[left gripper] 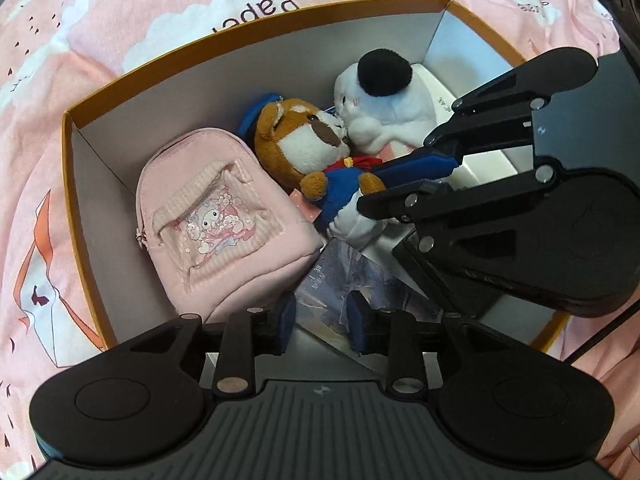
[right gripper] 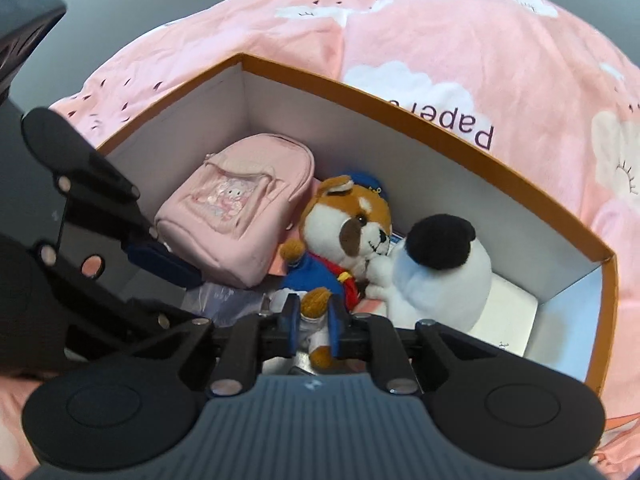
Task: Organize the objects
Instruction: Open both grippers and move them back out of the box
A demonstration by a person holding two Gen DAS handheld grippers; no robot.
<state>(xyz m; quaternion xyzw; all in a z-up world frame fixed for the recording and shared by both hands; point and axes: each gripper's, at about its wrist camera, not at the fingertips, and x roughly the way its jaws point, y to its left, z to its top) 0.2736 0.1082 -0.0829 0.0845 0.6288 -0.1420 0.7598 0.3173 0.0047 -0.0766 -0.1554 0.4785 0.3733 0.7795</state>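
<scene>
An orange-rimmed cardboard box [left gripper: 256, 28] [right gripper: 340, 86] holds a pink mini backpack [left gripper: 212, 216] [right gripper: 240, 208], a brown plush dog [left gripper: 296, 140] [right gripper: 348, 220] in a blue uniform and a white plush with a black top [left gripper: 384, 108] [right gripper: 440, 280]. My right gripper [right gripper: 315, 322] [left gripper: 400, 184] reaches in from the right, shut on the dog's lower body and leg. My left gripper [left gripper: 322, 324] [right gripper: 188, 292] stands open just above a clear plastic packet [left gripper: 332, 280] [right gripper: 224, 300] beside the backpack, its pads not pressing it.
The box rests on a pink bedsheet [left gripper: 100, 40] [right gripper: 440, 40] printed with white clouds. A flat white box [left gripper: 480, 168] [right gripper: 516, 320] lies under the white plush at the box's end. Both grippers crowd the same near side of the box.
</scene>
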